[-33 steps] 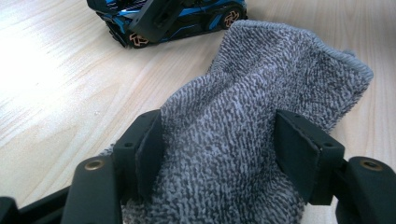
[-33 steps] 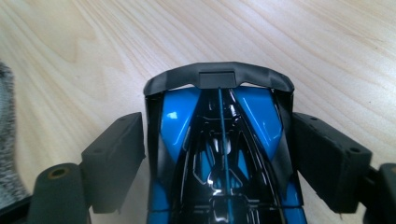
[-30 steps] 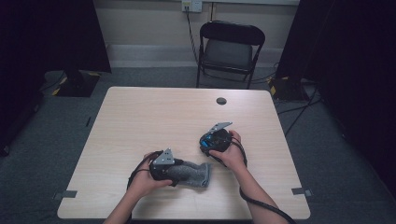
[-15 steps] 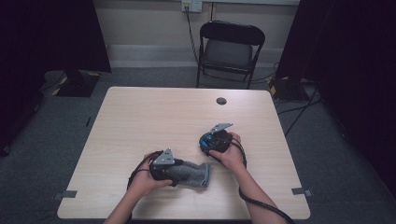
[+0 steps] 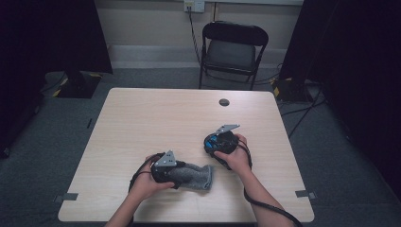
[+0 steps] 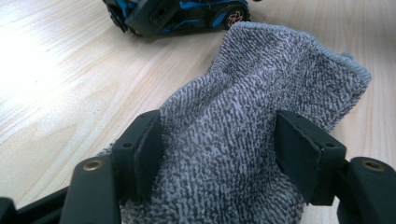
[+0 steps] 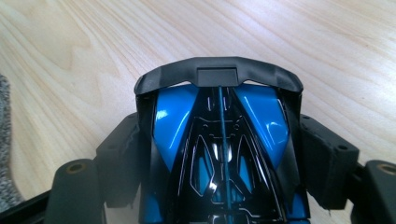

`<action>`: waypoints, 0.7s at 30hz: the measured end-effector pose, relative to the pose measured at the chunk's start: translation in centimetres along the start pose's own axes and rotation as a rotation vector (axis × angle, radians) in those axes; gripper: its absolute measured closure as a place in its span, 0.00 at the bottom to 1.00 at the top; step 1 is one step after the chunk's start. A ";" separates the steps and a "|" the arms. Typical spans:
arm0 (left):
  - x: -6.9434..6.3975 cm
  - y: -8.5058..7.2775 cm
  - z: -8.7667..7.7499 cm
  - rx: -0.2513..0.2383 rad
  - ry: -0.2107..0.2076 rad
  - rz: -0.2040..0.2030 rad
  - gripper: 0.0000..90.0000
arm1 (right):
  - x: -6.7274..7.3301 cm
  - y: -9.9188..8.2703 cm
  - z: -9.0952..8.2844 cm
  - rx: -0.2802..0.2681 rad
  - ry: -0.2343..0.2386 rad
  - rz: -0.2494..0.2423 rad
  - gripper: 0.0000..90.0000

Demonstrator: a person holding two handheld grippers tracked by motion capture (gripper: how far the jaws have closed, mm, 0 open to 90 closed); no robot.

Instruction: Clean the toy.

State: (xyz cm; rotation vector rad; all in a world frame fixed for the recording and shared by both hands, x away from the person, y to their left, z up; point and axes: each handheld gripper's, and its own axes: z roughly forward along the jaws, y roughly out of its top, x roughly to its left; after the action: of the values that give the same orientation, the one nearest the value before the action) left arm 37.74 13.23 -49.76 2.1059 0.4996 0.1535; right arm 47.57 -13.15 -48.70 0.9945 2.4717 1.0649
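On the pale wooden worktop [image 5: 142,118], the left hand [image 5: 146,182] lies low near the front edge, its left claw [image 5: 165,170] pointing right and pinching a bunched grey towel [image 6: 243,140]. To its right, the right hand [image 5: 234,158] angles the right claw [image 7: 219,154] inward, clamped on a blue-and-black toy car [image 7: 219,140]; its jaws have just been closing. Neither hand has shifted since earlier.

Right gripper [image 7: 219,154] jaws have just been closing, now pressing both sides of the blue toy car [image 7: 219,140] between them.
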 end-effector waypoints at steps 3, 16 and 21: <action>0.0 0.0 0.0 0.006 0.001 0.004 0.36 | -0.1 0.0 -0.5 -0.016 0.009 0.011 0.28; -0.3 0.0 0.2 0.058 -0.007 0.041 0.56 | -0.6 0.2 -2.9 -0.091 0.042 0.045 0.28; -0.7 0.4 0.1 0.085 0.002 0.016 0.79 | -0.6 0.2 -3.6 -0.097 0.049 0.043 0.28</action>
State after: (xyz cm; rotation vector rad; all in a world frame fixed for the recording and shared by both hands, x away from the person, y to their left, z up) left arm 37.22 12.69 -49.44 2.1929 0.4979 0.1455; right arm 46.35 -15.38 -46.09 1.0073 2.4218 1.2240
